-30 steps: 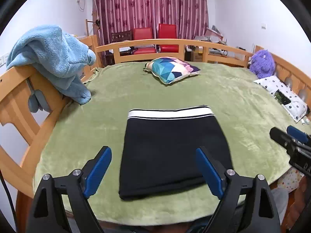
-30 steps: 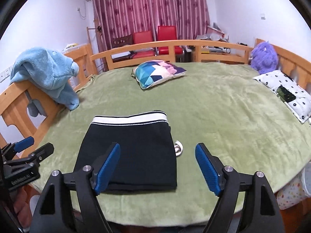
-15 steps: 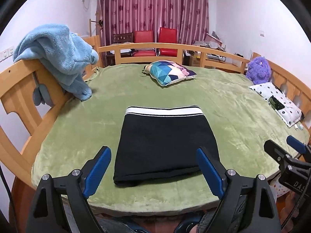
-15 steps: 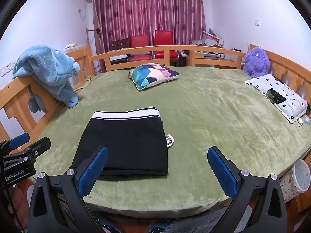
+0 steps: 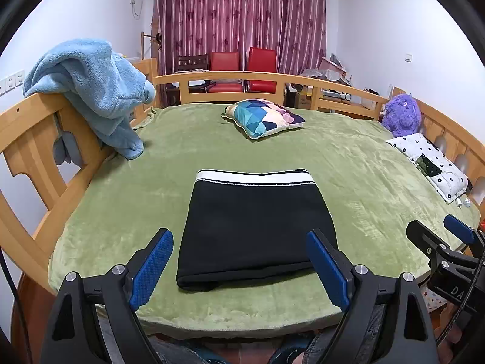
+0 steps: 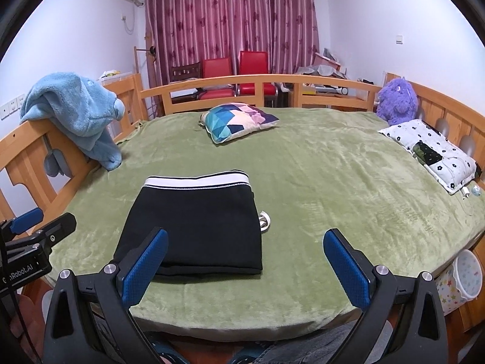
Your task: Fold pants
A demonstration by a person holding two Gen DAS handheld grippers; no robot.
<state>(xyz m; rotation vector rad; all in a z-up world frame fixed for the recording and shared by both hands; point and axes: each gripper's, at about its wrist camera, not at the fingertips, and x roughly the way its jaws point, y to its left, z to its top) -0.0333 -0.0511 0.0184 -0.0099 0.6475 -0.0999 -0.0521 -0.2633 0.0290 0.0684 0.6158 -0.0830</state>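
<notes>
Pants (image 5: 256, 227) folded flat on green blanket (image 5: 363, 163), unchanged. Left gripper (image 5: 239, 265) and right gripper (image 6: 245, 268) pulled back since earlier; both wide, empty.

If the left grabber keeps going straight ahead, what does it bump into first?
Probably the folded black pants: they lie right between the open left gripper fingers' line, on the green blanket. Depth is hard to judge.

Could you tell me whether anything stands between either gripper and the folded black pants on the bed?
Nothing visible does. The pants lie flat on the green blanket, right in front of the open left gripper and slightly left of the open right gripper. Only a small white cord end lies at their right edge.
</notes>
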